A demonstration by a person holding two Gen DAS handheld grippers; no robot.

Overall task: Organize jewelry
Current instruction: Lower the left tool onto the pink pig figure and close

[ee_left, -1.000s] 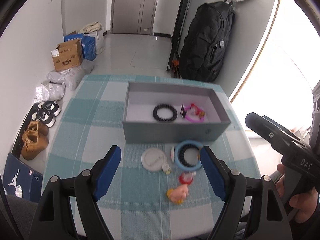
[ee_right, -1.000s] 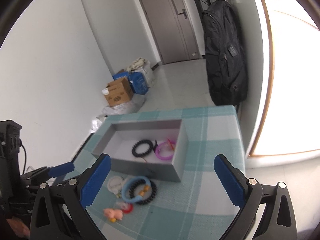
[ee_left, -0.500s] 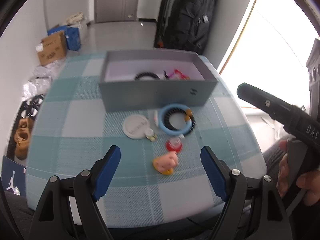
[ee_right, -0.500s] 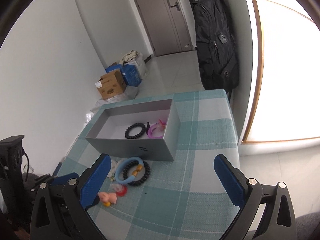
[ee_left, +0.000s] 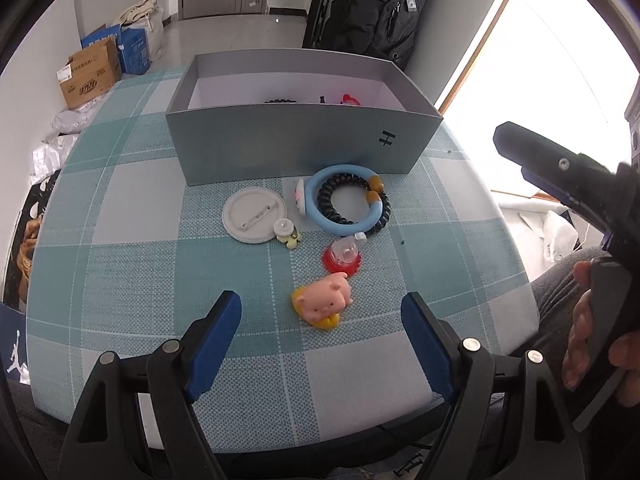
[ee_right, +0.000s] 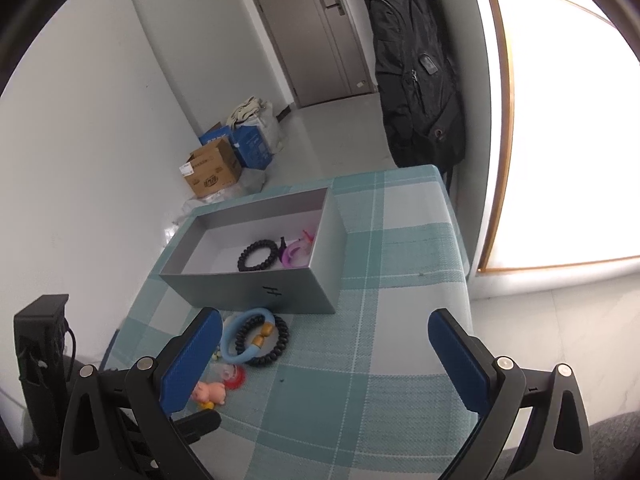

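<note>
A grey open box [ee_left: 304,148] [ee_right: 256,288] stands on the checked table and holds a black bead bracelet [ee_right: 258,255] and a purple bracelet [ee_right: 294,252]. In front of it lie a blue ring bracelet [ee_left: 340,204] [ee_right: 244,336] over a black coil bracelet [ee_left: 352,200], a white round badge [ee_left: 254,218], a small pale charm [ee_left: 287,232], a red charm [ee_left: 342,258] and a pink pig charm [ee_left: 324,300] [ee_right: 210,394]. My left gripper [ee_left: 322,334] is open, just short of the pig. My right gripper [ee_right: 324,360] is open and empty, above the table's near right part.
The table's near edge lies just below my left gripper. Cardboard boxes [ee_left: 90,72] and bags sit on the floor to the left. A black backpack [ee_right: 420,80] hangs by the door at the far right. The right gripper body [ee_left: 568,184] shows at the right edge.
My left gripper has dropped lower and pulled back toward the near table edge, so the pig charm now sits between its fingers' line. My right gripper has shifted slightly; both stay open.
</note>
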